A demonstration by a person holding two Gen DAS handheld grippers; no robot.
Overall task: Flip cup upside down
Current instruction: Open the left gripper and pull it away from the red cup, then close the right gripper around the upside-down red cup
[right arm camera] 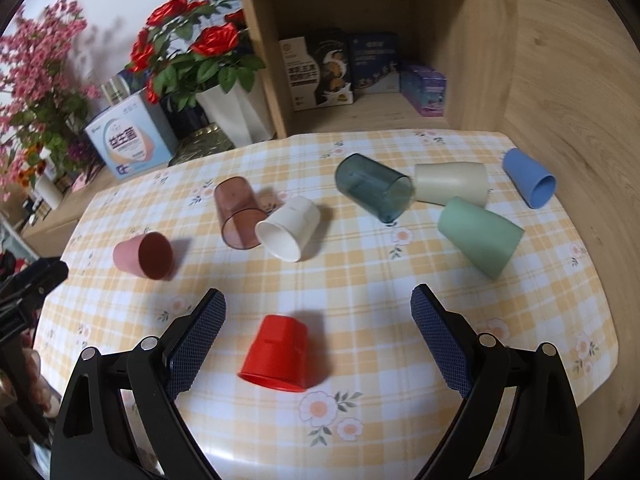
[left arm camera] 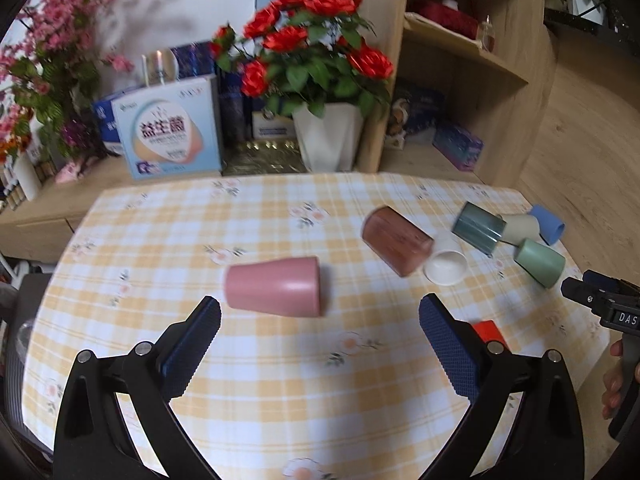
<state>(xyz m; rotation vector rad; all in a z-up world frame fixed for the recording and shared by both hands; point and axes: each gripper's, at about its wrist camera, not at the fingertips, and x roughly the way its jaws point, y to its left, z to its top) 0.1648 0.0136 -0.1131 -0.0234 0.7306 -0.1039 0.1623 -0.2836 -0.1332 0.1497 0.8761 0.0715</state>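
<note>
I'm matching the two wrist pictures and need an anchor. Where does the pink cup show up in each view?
Left wrist view: the pink cup lies on its side at centre, just beyond the open left tool, mouth pointing right.
Right wrist view: the pink cup lies at far left, mouth facing the camera, well left of the open right tool.
Shared landmark: the white cup lying on its side against the brown translucent cup.

A table (right arm camera: 360, 420) in yellow checked cloth carries 8 cups: 7 on their sides, a red cup (right arm camera: 278, 354) upside down.
</note>
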